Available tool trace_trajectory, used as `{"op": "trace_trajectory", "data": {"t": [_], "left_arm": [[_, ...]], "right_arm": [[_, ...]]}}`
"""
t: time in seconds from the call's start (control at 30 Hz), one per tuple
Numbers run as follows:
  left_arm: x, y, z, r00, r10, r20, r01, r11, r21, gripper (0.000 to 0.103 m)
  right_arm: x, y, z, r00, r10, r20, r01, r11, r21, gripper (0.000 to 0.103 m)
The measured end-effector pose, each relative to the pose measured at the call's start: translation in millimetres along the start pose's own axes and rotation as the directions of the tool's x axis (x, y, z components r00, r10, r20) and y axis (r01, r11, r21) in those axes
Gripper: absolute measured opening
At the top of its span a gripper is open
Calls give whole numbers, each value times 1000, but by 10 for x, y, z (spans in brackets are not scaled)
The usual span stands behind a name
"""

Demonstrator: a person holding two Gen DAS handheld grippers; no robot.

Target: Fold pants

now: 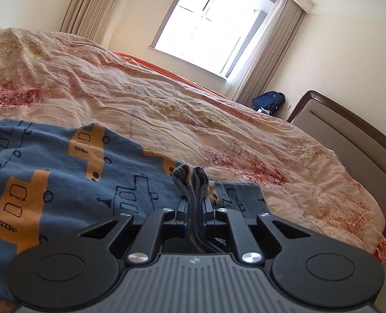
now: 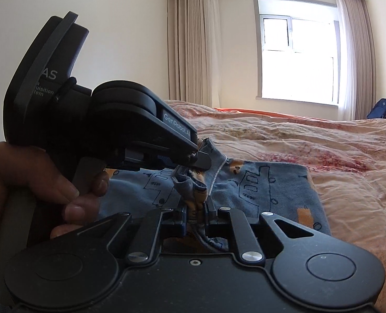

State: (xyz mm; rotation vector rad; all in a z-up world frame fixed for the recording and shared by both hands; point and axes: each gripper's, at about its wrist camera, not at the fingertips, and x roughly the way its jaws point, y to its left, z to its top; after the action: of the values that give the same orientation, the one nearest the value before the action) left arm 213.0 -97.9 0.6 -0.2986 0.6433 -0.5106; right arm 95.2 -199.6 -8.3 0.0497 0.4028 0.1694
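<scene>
Across the bed, the rumpled quilt gave me a broad, soft surface to work on, which is why the pants lay spread there near its edge, blue with orange vehicle prints. Most of the cloth rested flat on the quilt, so only the edge I meant to carry over was raised. My left gripper was clamped on a bunched fold of the pants, thick layers squeezed between its fingers. My right gripper pinched another gather of the same edge, just beside the left one, whose tip almost touched it. I judged I held both points close together so the edge would lift evenly for the fold.
</scene>
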Motion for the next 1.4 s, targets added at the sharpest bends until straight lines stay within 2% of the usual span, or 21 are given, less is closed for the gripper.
{"op": "trace_trajectory", "data": {"t": [0.1, 0.37, 0.57, 0.67, 0.7, 0.8, 0.83, 0.87, 0.9, 0.93, 1.03, 1.17, 1.27, 1.3, 1.37, 1.4], "left_arm": [[-110, 27, 38, 1000, 2, 19, -2, 1000, 12, 9], [-418, 261, 58, 994, 77, 72, -79, 997, 25, 9], [-374, 537, 15, 995, 92, 25, -91, 995, -25, 10], [-354, 606, -15, 995, 95, 13, -95, 995, -42, 14], [-359, 623, -28, 994, 105, 13, -105, 993, -46, 19], [-406, 637, -11, 990, 141, 20, -139, 989, -55, 49], [-429, 636, -2, 988, 155, 28, -153, 987, -55, 65], [-455, 633, 12, 983, 181, 40, -179, 982, -56, 72], [-483, 630, 25, 975, 215, 57, -212, 976, -52, 83], [-495, 619, 33, 968, 240, 69, -237, 971, -40, 88], [-462, 570, 42, 951, 296, 85, -297, 955, -3, 90], [-349, 403, -2, 943, 317, 107, -323, 945, 54, 100], [-198, 218, -77, 917, 367, 157, -388, 911, 139, 102], [-142, 171, -107, 902, 394, 175, -422, 891, 169, 102], [23, 88, -190, 844, 489, 221, -534, 807, 255, 103], [104, 62, -235, 825, 512, 241, -565, 764, 311, 103]], "right_arm": [[-11, 59, 29, 1000, -1, 2, 2, 1000, -19, 13], [109, 348, 161, 999, 32, 16, -31, 996, -86, 13], [304, 610, 117, 998, 50, -48, -58, 985, -164, 14], [358, 626, 84, 996, 63, -71, -73, 985, -155, 15], [361, 621, 71, 995, 64, -79, -75, 986, -150, 17], [352, 591, 62, 995, 62, -74, -72, 988, -138, 32], [354, 563, 66, 996, 59, -66, -67, 989, -132, 46], [312, 553, 64, 997, 57, -56, -64, 990, -127, 63], [271, 537, 58, 998, 53, -43, -58, 990, -128, 71], [221, 519, 55, 999, 43, -28, -46, 990, -137, 80], [120, 408, 12, 1000, -21, 7, 21, 984, -176, 102], [-35, 132, -65, 994, -93, 51, 100, 983, -153, 102], [-89, -136, -80, 985, -138, 106, 147, 985, -87, 102], [-59, -225, -73, 978, -168, 122, 177, 982, -72, 102], [56, -363, -44, 968, -215, 128, 224, 973, -63, 102], [144, -447, -10, 966, -228, 125, 238, 969, -67, 102]]}}
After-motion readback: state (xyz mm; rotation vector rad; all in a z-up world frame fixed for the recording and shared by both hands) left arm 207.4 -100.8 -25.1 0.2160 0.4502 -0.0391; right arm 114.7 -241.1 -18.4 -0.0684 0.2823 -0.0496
